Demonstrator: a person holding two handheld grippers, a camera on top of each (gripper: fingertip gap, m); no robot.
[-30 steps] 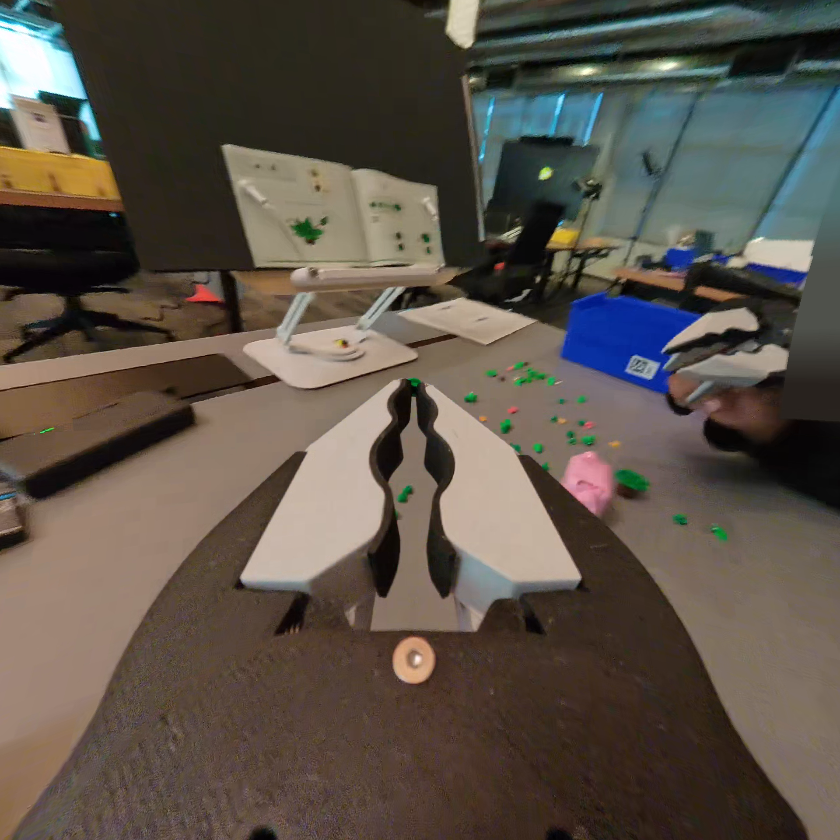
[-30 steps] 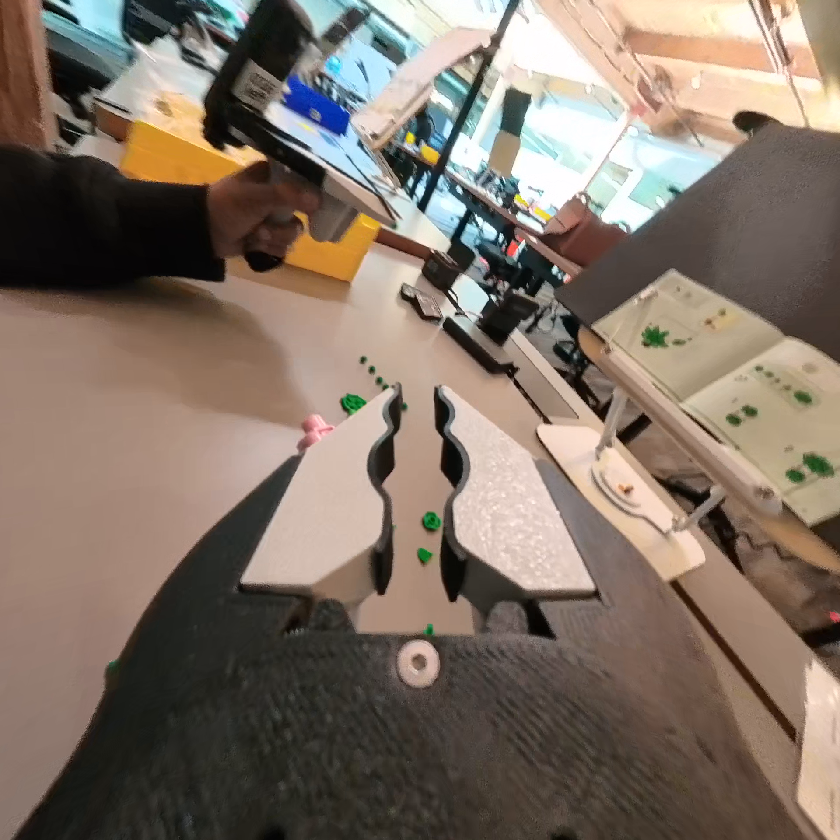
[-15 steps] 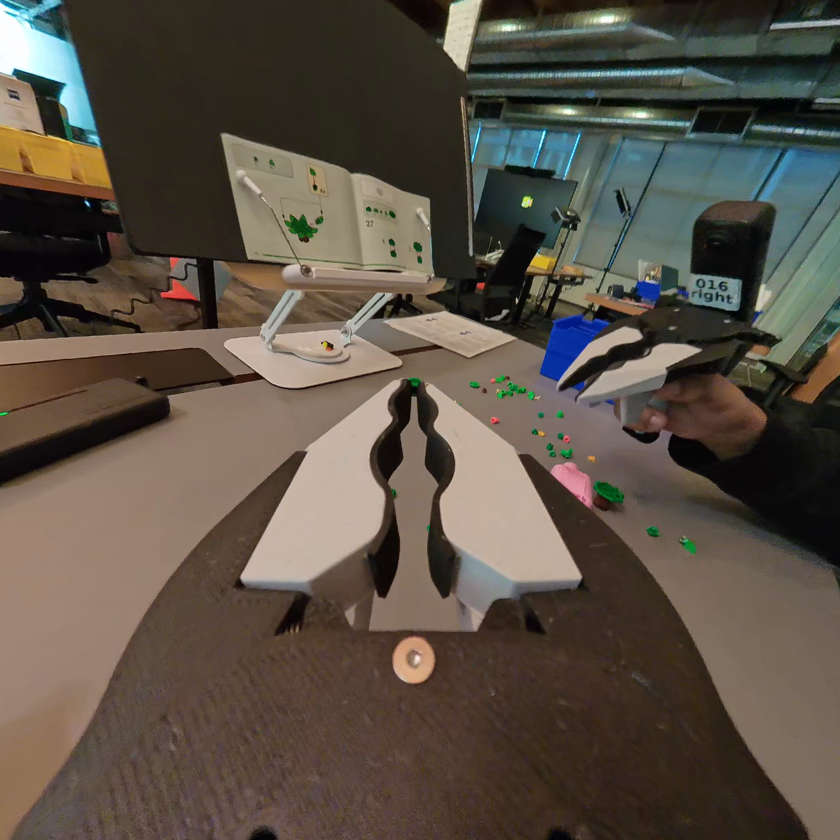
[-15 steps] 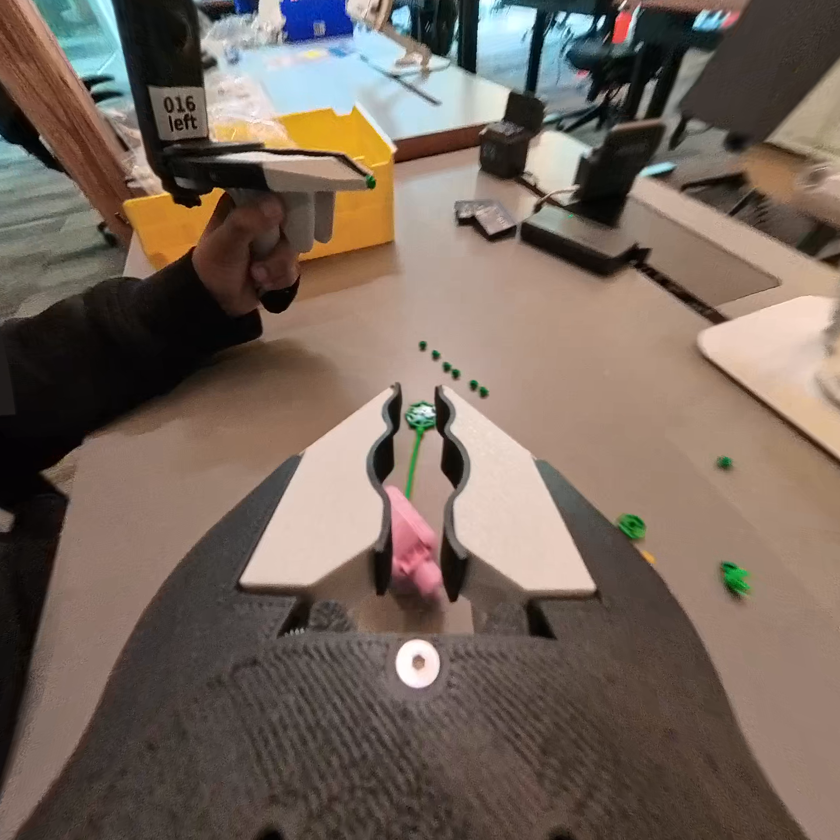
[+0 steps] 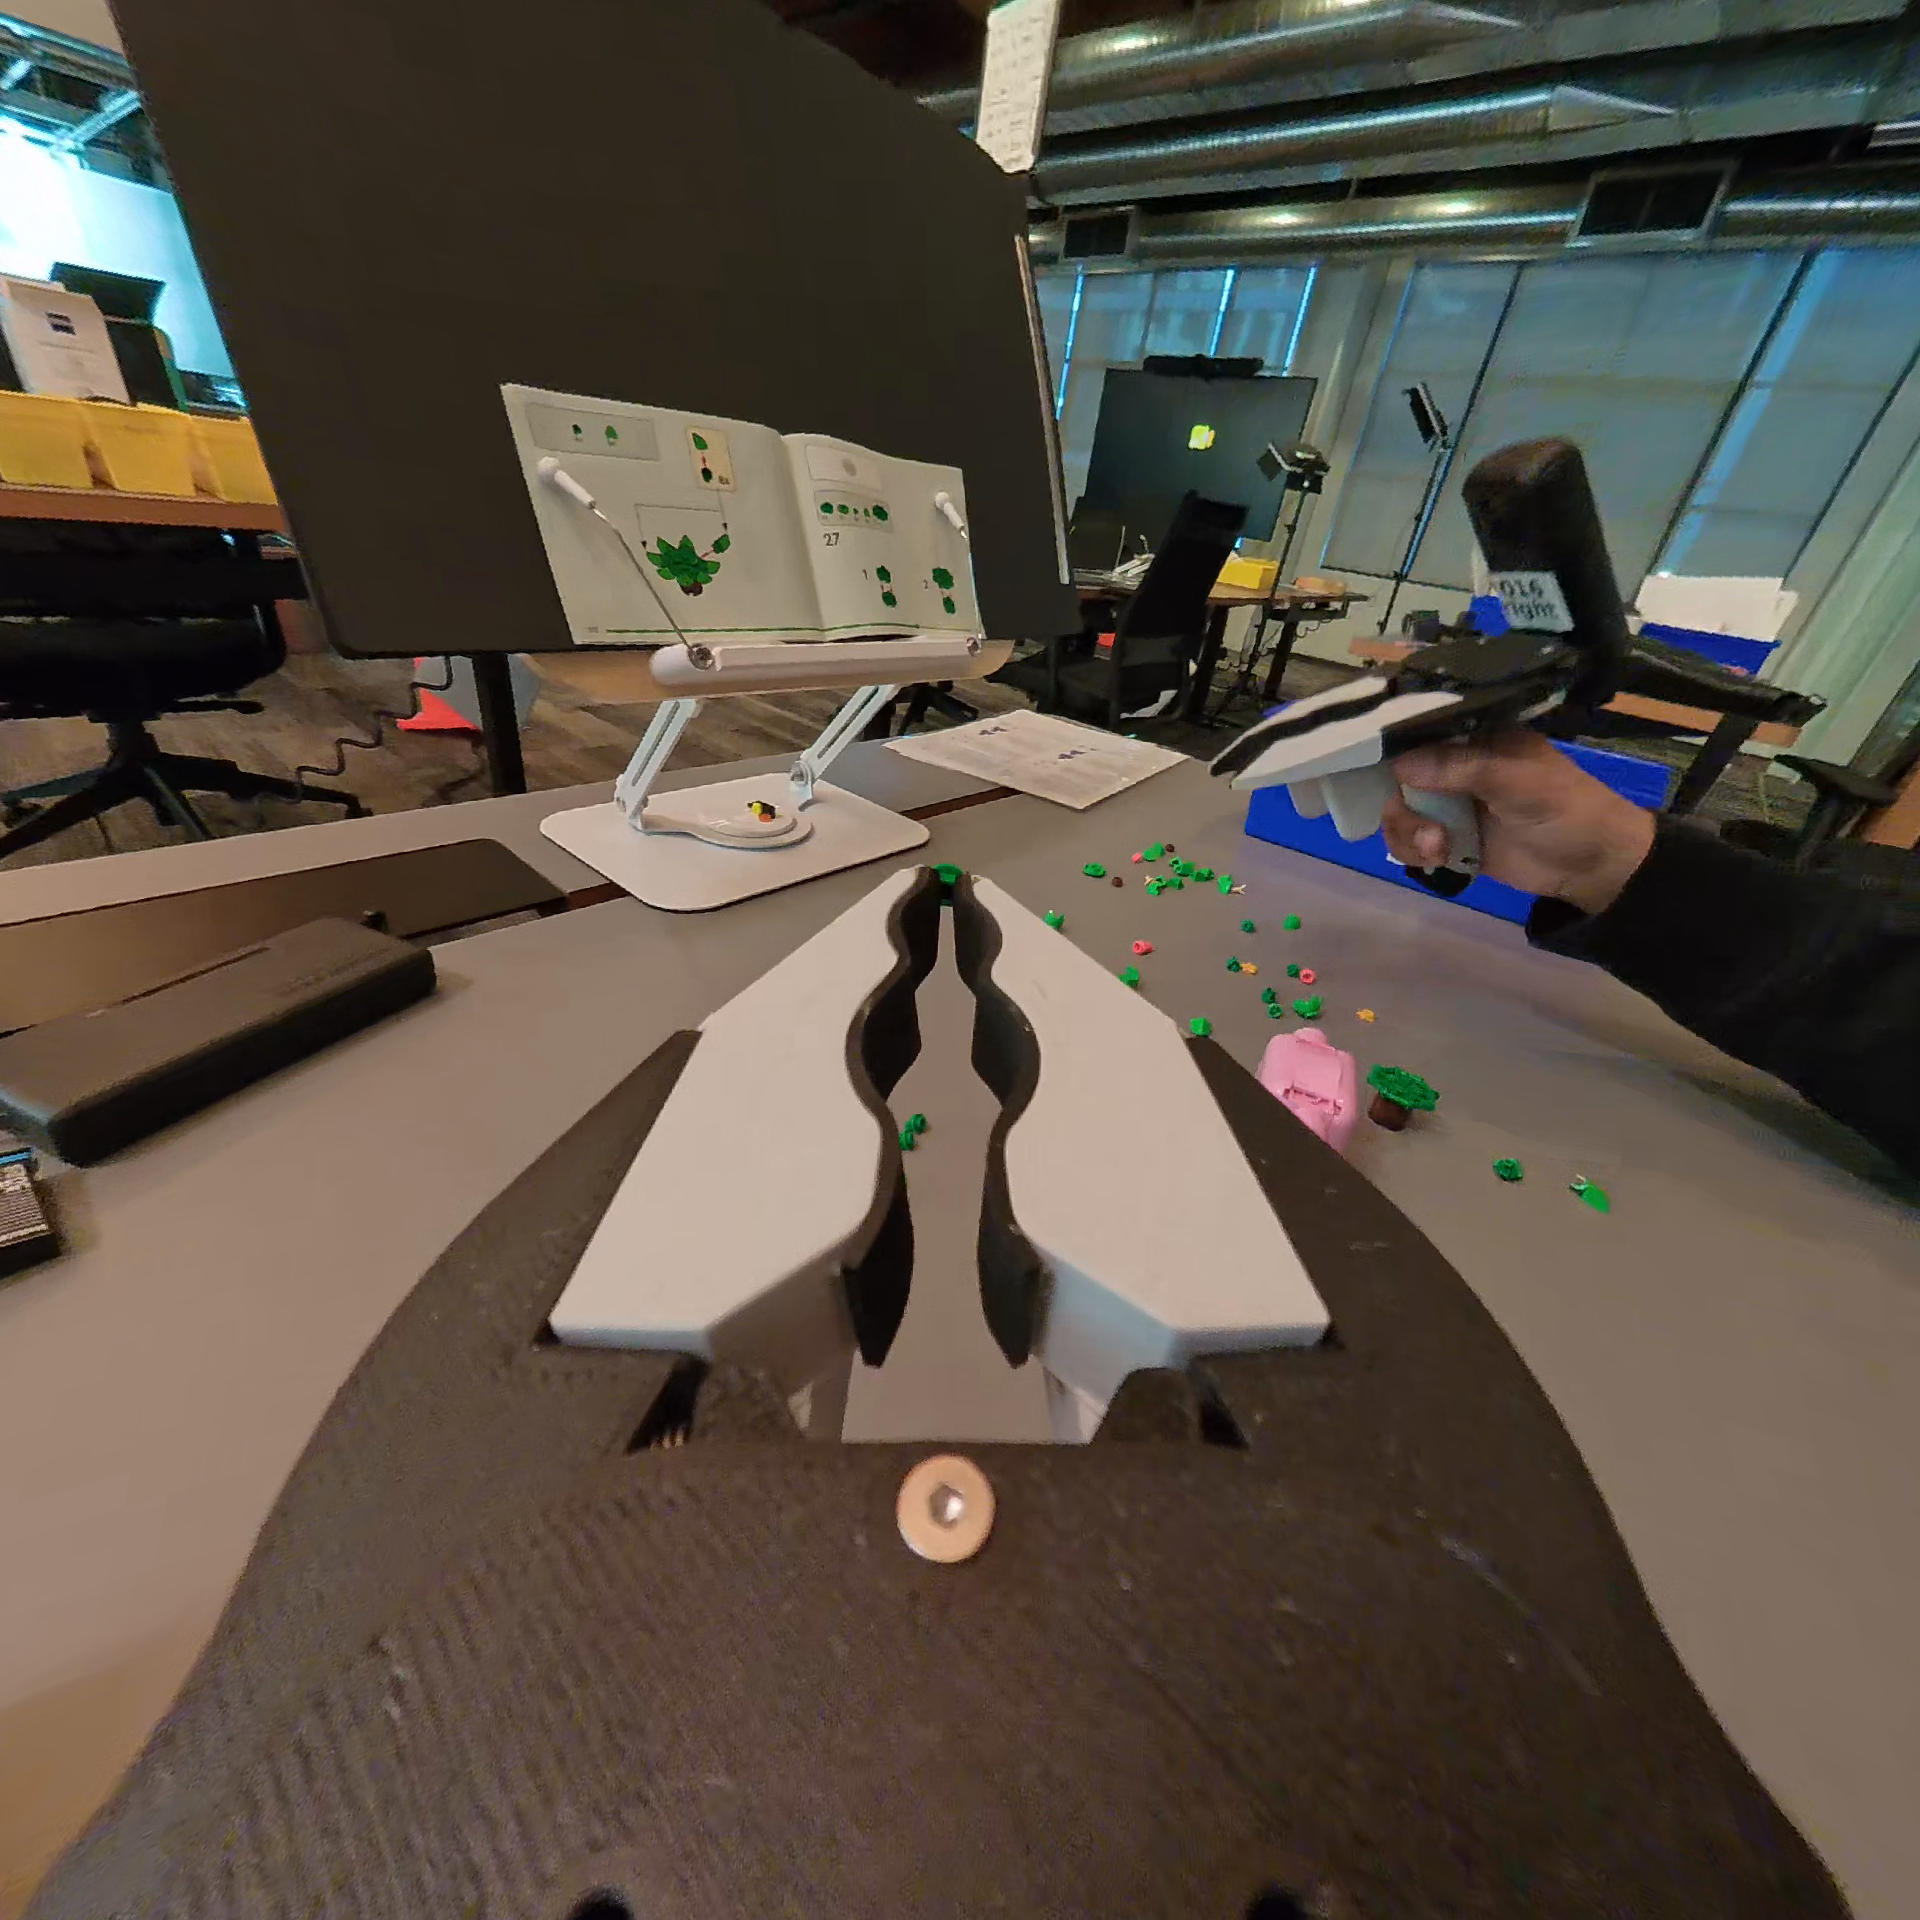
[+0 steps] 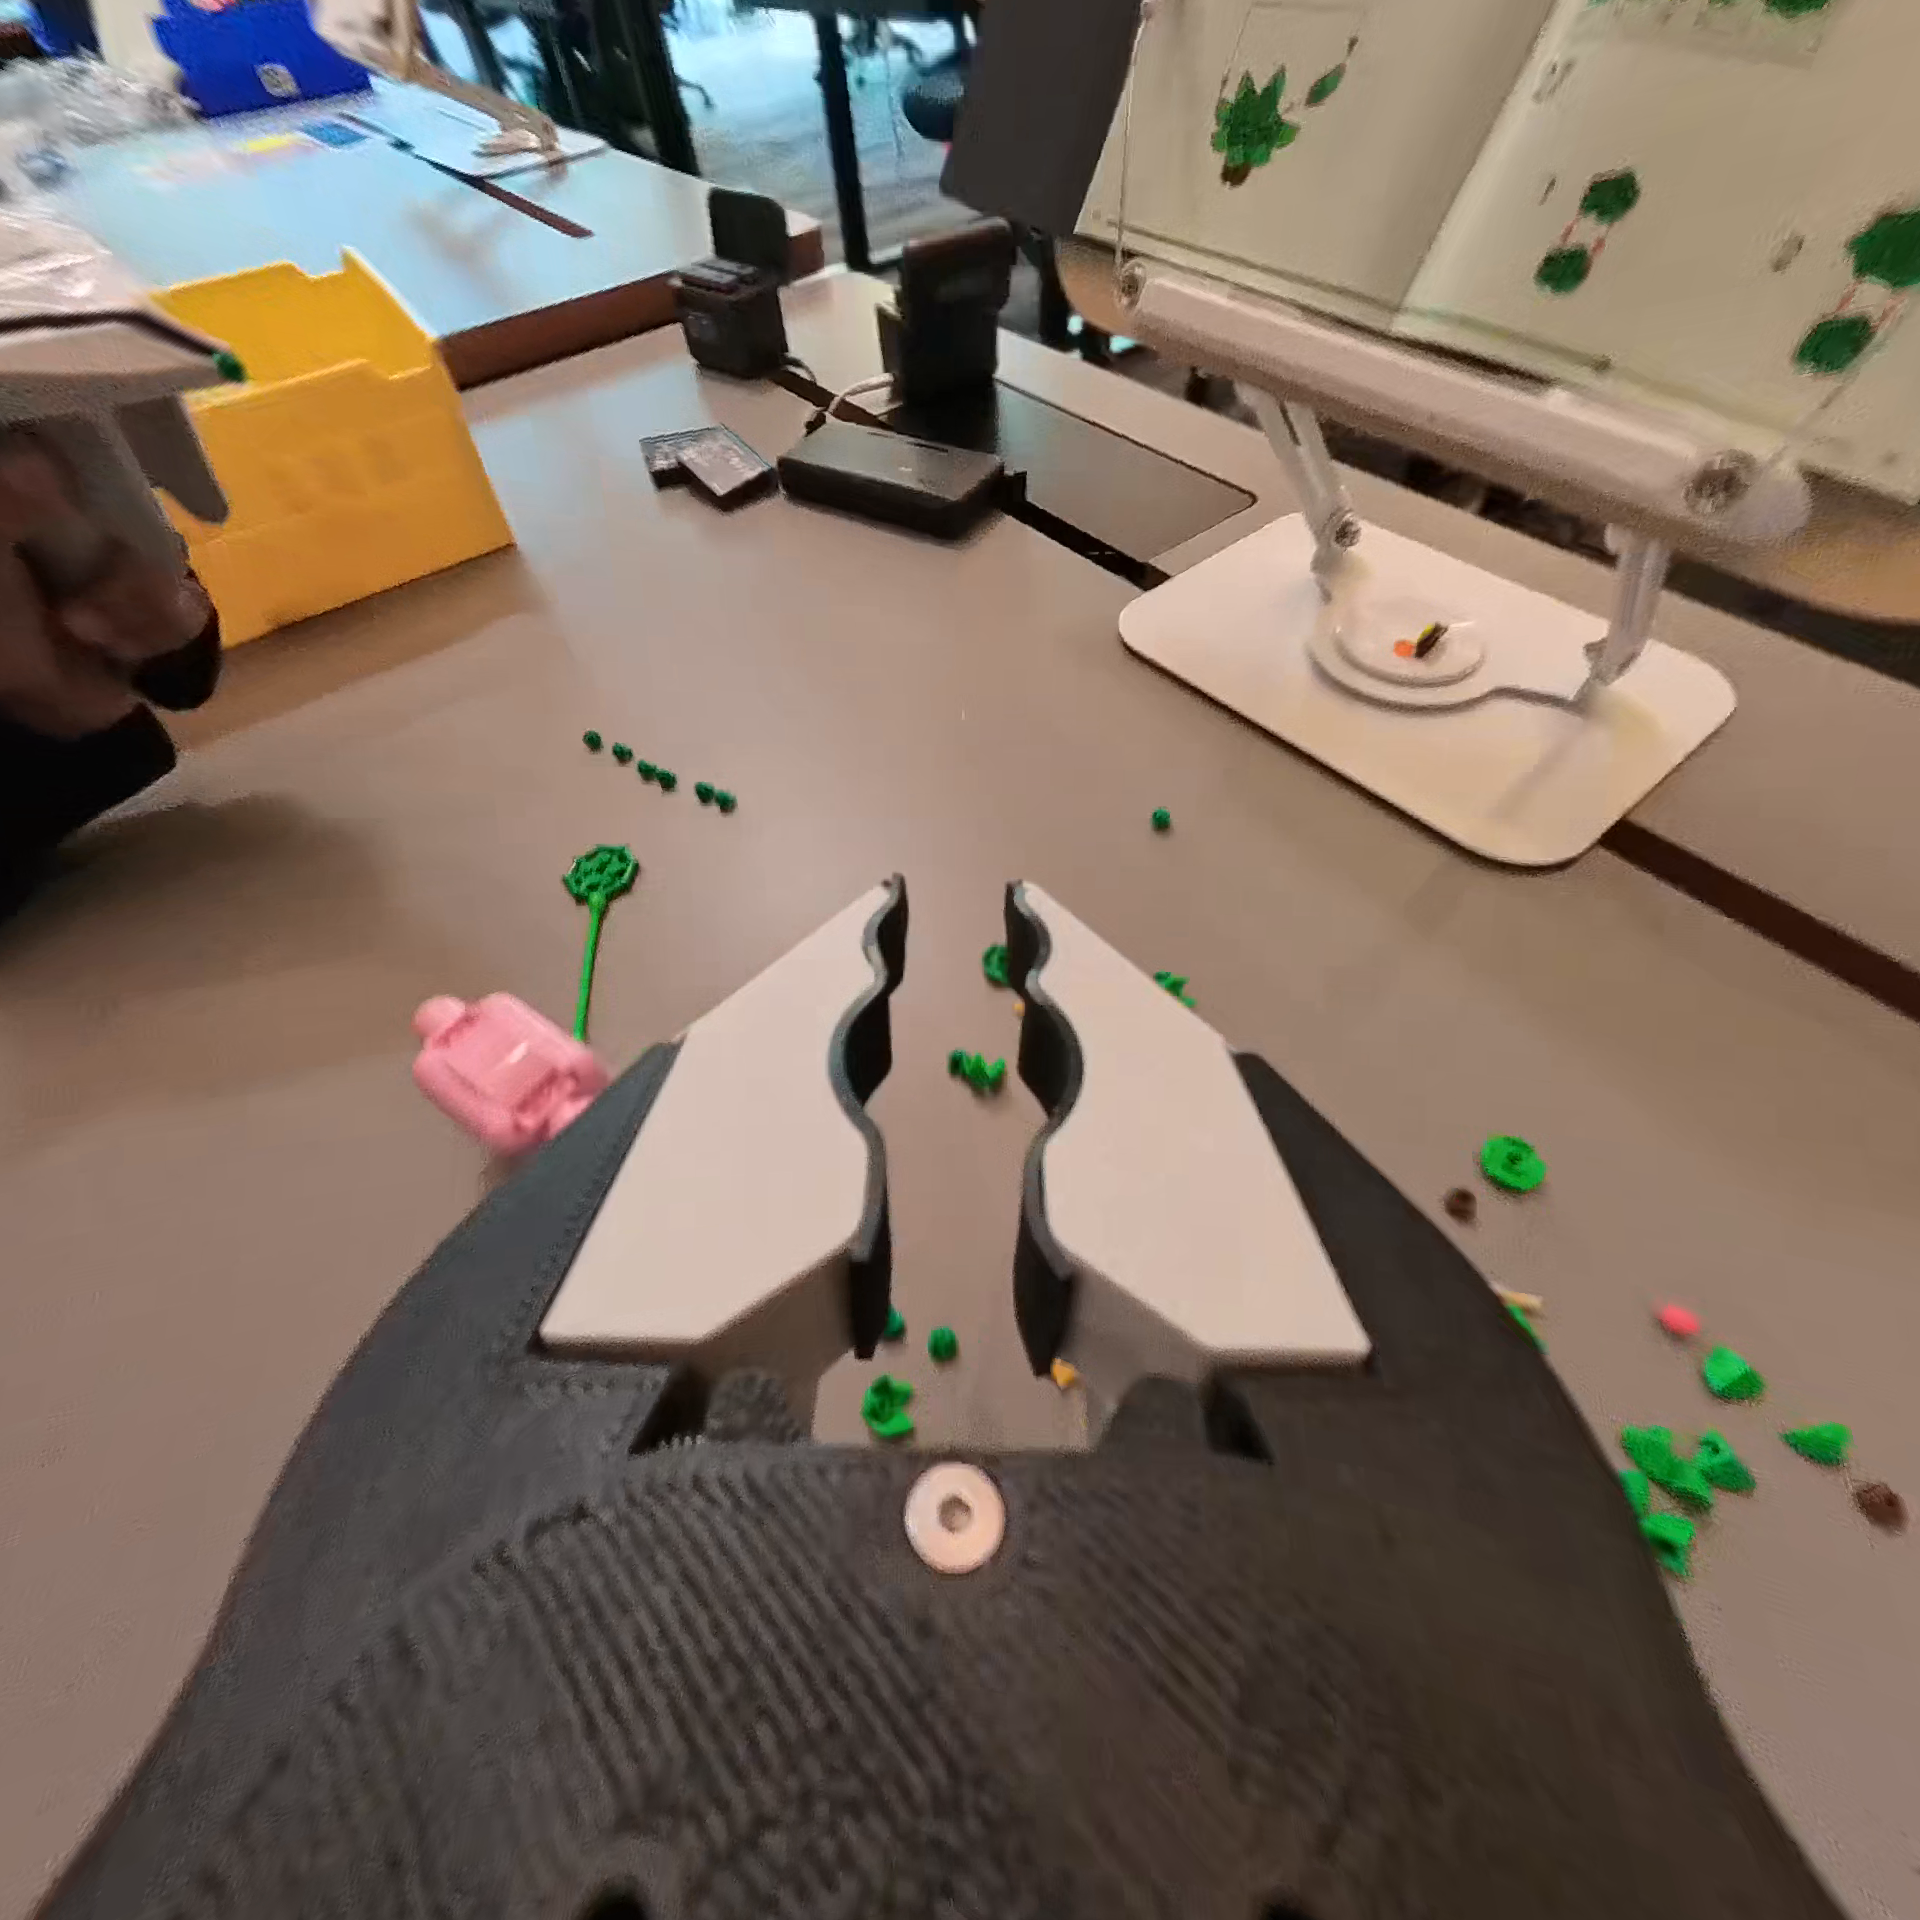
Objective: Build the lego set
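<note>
My left gripper [image 5: 945, 878] is shut on a small green piece [image 5: 945, 873] at its tips, held above the grey table [image 5: 312, 1299]. It also shows in the right wrist view [image 6: 213, 364], at the upper left. My right gripper [image 6: 954, 894] is open and empty above loose green pieces [image 6: 977, 1070]. In the left wrist view it [image 5: 1231, 764] hangs in the air at the right. A pink brick part [image 6: 499, 1070] lies left of my right fingers. It also shows in the left wrist view [image 5: 1311, 1086], beside a small green tree build [image 5: 1403, 1091]. A green stem with a round head [image 6: 597, 914] lies near the pink brick part.
An open instruction booklet [image 5: 727, 520] stands on a white stand [image 6: 1434, 675] at the back. Several green studs [image 6: 660, 774] lie in a row. A yellow bin [image 6: 322, 436], a blue bin [image 5: 1351, 842], black devices [image 5: 208, 1018] and a paper sheet [image 5: 1039, 753] ring the table. Left tips to right tips: about 25 cm.
My right gripper has swung right and lifted: the pink part was between its fingers and now lies to their left. My left gripper stays shut on the green piece.
</note>
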